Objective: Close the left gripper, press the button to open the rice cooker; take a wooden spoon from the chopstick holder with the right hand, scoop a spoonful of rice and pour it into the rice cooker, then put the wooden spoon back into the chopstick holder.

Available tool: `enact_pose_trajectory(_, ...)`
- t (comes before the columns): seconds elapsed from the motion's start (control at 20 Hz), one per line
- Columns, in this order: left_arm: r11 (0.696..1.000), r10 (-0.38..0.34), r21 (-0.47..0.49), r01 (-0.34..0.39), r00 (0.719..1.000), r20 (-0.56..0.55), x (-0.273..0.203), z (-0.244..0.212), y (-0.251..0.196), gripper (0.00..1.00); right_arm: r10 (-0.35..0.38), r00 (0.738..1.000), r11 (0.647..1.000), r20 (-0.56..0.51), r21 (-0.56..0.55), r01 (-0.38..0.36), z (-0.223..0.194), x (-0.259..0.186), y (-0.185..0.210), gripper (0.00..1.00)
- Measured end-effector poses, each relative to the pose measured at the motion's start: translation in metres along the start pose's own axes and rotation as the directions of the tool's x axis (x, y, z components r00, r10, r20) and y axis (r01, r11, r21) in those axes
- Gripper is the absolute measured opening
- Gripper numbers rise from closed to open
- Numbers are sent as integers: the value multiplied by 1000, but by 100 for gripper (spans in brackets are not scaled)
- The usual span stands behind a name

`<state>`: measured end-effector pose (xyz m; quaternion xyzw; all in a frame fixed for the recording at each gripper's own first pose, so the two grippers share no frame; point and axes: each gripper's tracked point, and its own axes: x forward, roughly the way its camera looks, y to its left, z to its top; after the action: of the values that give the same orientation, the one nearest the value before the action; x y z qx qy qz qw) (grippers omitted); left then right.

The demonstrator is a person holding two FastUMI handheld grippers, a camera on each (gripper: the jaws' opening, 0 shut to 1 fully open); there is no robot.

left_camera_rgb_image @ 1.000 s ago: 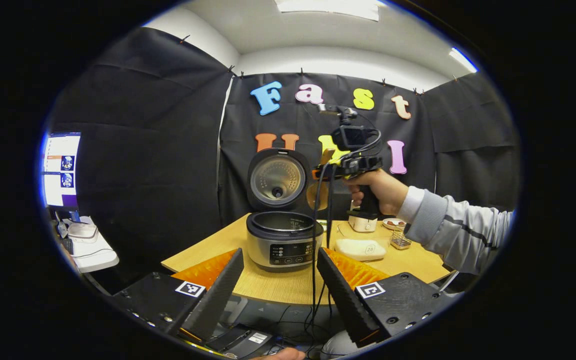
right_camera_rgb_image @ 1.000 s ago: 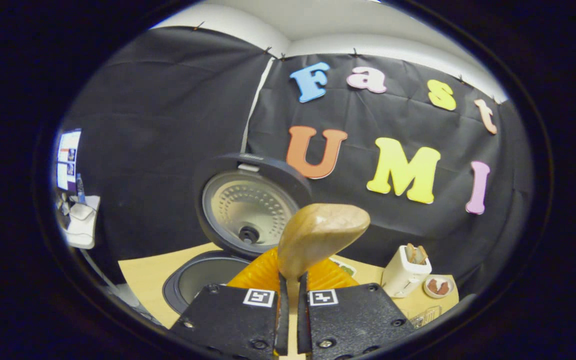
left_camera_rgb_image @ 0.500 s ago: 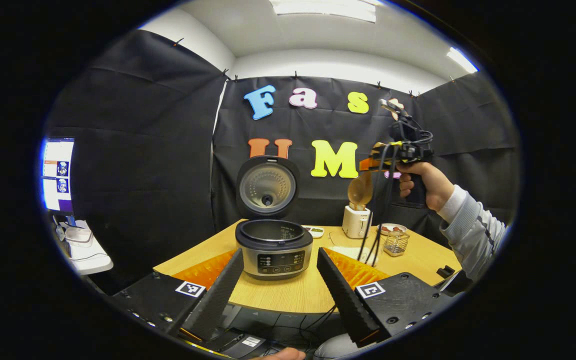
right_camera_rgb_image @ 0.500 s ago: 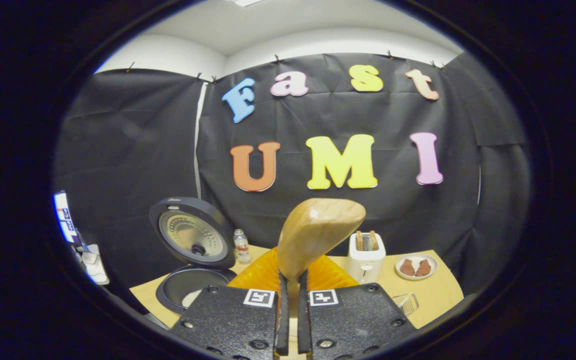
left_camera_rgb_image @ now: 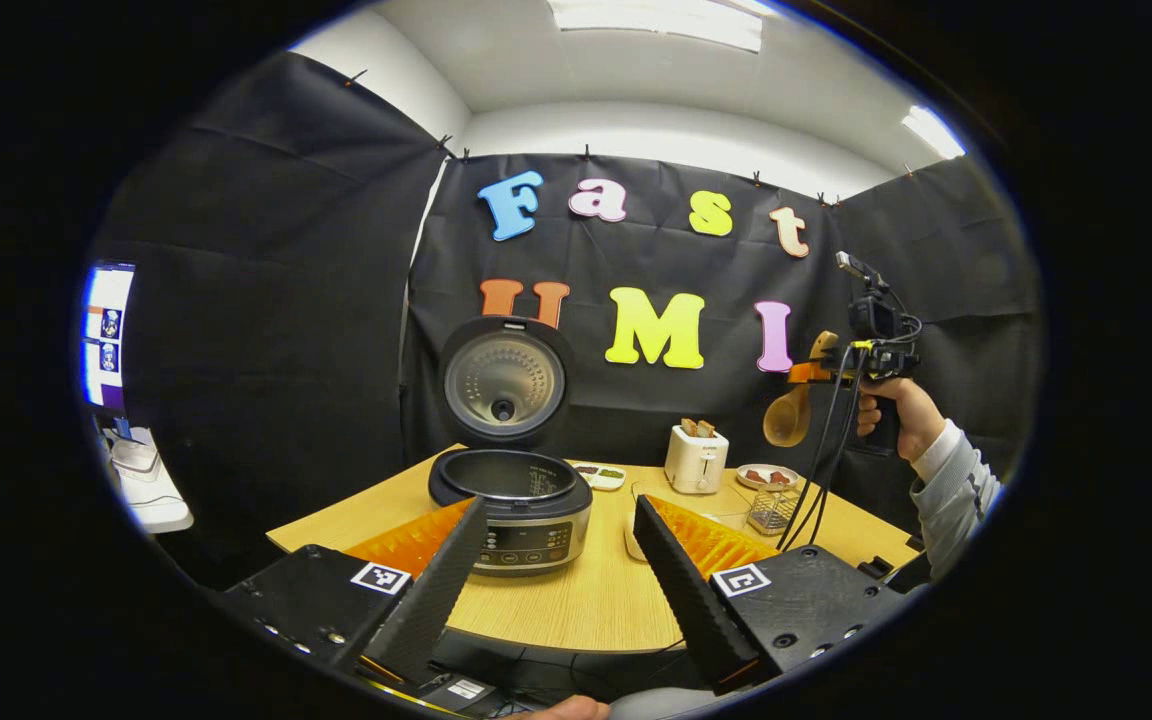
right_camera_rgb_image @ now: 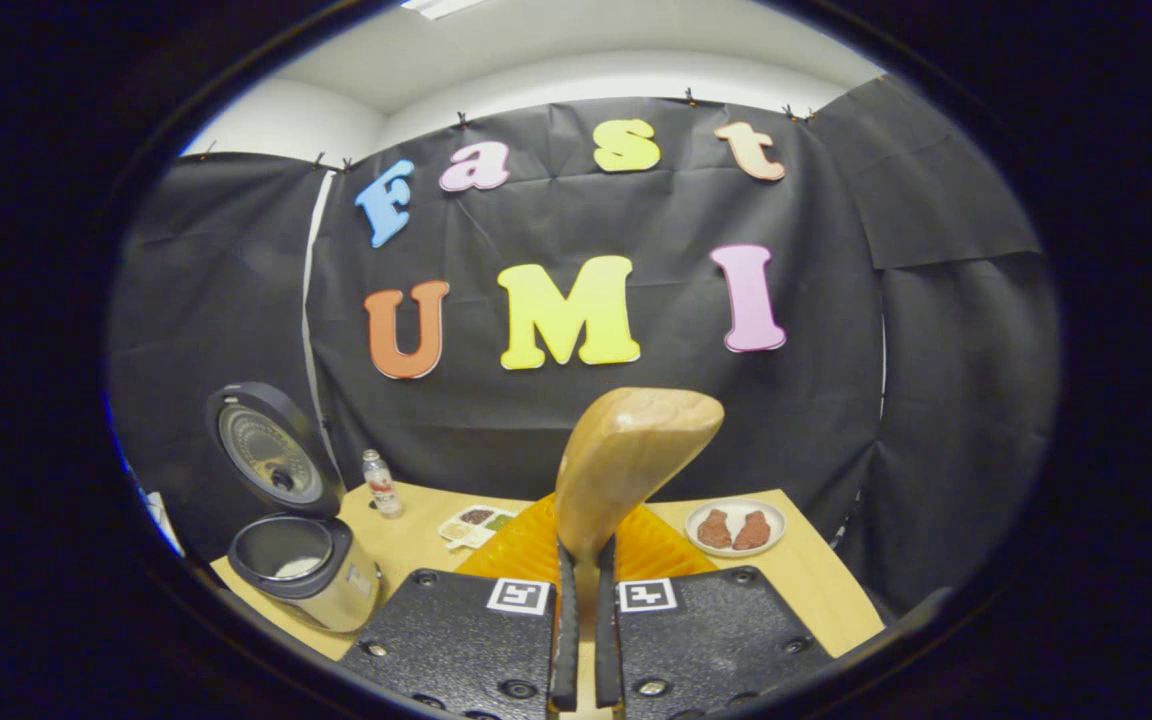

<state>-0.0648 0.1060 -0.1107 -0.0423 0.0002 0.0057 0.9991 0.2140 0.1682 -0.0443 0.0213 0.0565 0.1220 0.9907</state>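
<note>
Spoon (right_camera_rgb_image: 626, 465) stands pinched between the right gripper's (right_camera_rgb_image: 584, 640) closed fingers at lower centre, cooker (right_camera_rgb_image: 301, 570) lid-up at lower left, while the left gripper (left_camera_rgb_image: 561, 575), spread wide and empty, frames the toaster (left_camera_rgb_image: 695, 458).

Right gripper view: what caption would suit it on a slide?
The right gripper holds a wooden spoon upright above the table, away from the open rice cooker.
</note>
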Motion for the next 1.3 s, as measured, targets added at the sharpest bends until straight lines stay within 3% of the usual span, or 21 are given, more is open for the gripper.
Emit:
enact_pose_trajectory(0.25,1000,-1,24,1,1000,-20,17,-2,-16,94,-92,995,996,-46,-20,91,-45,38,-62,12)
enact_pose_trajectory(0.75,999,21,28,-20,998,-60,38,-11,-26,94,-93,982,992,-164,69,106,-130,91,-109,13)
enact_pose_trajectory(1.0,1000,26,12,-25,998,-60,47,-7,-29,94,-22,972,990,-234,133,54,-164,105,-98,14)
enact_pose_trajectory(1.15,1000,20,17,-19,997,-71,56,-3,-32,94,-62,973,990,-221,112,88,-160,104,-110,23)
enact_pose_trajectory(1.2,999,20,30,-18,997,-69,59,1,-33,95,-98,976,990,-197,81,116,-152,100,-118,36)
enact_pose_trajectory(1.25,999,21,44,-18,998,-65,62,6,-34,95,-131,977,989,-168,53,141,-141,95,-123,42)
enact_pose_trajectory(1.3,998,25,51,-22,998,-59,67,10,-34,95,-151,978,987,-142,30,156,-131,88,-125,57)
